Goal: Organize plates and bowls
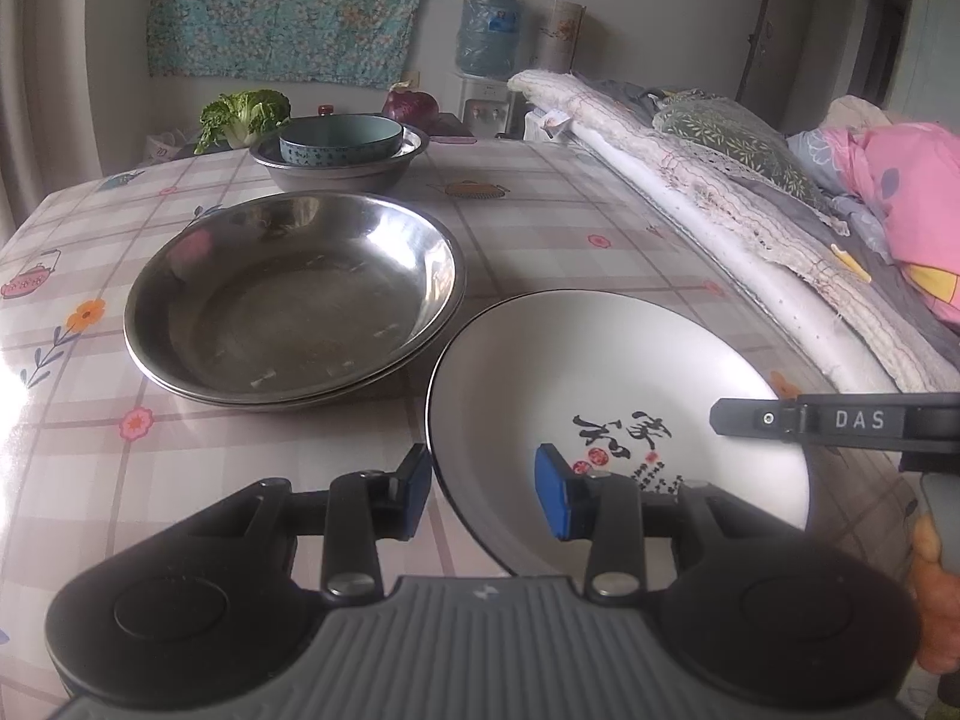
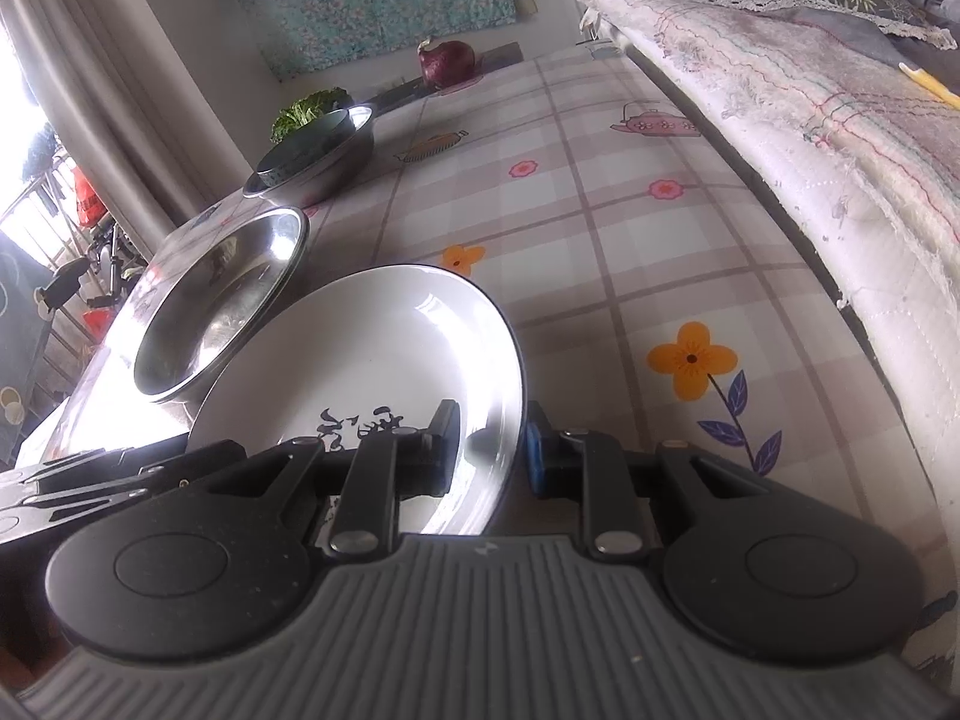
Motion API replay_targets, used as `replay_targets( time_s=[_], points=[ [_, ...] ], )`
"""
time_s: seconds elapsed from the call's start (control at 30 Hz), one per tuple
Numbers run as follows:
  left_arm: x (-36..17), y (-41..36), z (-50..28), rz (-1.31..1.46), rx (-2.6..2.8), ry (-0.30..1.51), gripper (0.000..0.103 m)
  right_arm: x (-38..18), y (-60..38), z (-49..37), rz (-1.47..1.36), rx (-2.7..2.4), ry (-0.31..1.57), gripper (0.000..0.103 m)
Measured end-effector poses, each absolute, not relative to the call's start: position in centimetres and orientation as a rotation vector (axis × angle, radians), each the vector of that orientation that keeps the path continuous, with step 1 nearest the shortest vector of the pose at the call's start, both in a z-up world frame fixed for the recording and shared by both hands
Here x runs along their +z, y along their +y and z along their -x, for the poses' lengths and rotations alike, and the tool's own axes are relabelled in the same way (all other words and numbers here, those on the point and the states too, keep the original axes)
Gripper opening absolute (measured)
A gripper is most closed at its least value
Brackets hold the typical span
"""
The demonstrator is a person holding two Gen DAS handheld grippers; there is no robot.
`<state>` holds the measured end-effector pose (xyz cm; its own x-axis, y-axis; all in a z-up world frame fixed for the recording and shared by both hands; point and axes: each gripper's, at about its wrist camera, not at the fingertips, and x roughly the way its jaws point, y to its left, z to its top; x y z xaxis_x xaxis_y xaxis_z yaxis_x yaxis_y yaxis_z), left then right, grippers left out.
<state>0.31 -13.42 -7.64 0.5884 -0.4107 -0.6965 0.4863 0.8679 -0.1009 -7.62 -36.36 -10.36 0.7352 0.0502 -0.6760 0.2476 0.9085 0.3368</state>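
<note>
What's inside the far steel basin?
A teal bowl sits inside the steel basin. The bowl's rim hides its own inside and the basin's floor.

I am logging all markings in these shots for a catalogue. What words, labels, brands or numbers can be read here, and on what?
"DAS": white letters on the black right gripper, seen from the left wrist.
Black brush characters with small red seals on the white ceramic plate: visible, too stylised to read.
Dark pattern band around the teal ceramic bowl: too small to read.
Blue label on the blue water jug: blurred.
</note>
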Motion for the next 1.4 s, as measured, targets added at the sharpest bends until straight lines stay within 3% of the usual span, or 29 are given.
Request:
replay_targets(
  time_s=[1.4],
  points=[
    [-8.2, -15.3, -0.9, -0.155, -0.489, 0.835, 0.039, -10.2, -35.9, 7.6, -0.365, -0.144, 0.729, 0.021]
  ],
)
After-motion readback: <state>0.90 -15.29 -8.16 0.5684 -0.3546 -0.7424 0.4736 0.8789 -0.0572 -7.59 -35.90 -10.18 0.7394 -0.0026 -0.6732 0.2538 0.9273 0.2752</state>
